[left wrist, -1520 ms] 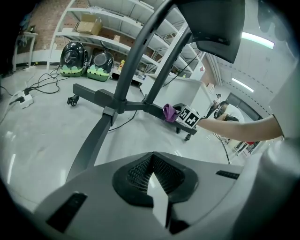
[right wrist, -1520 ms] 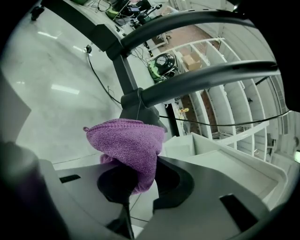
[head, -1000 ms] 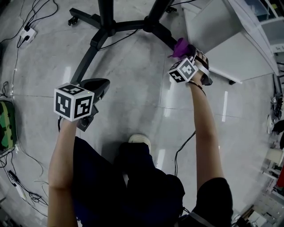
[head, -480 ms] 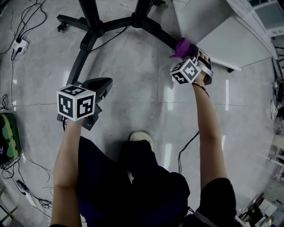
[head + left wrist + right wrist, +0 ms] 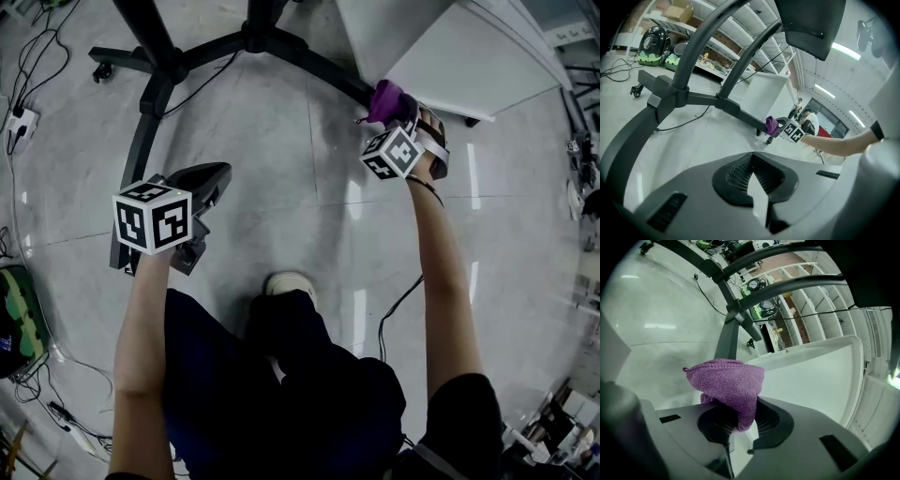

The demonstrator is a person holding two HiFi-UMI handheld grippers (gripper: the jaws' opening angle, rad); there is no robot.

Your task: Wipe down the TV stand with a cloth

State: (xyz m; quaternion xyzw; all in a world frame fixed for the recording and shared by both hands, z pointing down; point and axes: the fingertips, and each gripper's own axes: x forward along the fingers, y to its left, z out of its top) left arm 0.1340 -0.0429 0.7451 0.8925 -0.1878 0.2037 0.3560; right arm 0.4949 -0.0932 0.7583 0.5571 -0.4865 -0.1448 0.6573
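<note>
Head view: our right tool (image 5: 401, 114) is clamped on the fuzzy purple cloth (image 5: 386, 97), pressing it onto a black metal TV stand leg (image 5: 314, 67) just ahead. Left gripper view: left tool (image 5: 752, 158) closed, empty. Right gripper view: same grip; we'd guess the other legs remain.

Purple cloth (image 5: 387, 99), black TV stand (image 5: 314, 66), pale grey glossy floor (image 5: 281, 187)

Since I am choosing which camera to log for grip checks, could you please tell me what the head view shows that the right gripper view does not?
Only the head view shows the left gripper, held low over the floor, and the person's shoe. Only the right gripper view shows the right gripper with its jaws closed on the purple cloth, and the shelving behind. Both show the cloth at the stand's black leg, beside the white unit.
</note>
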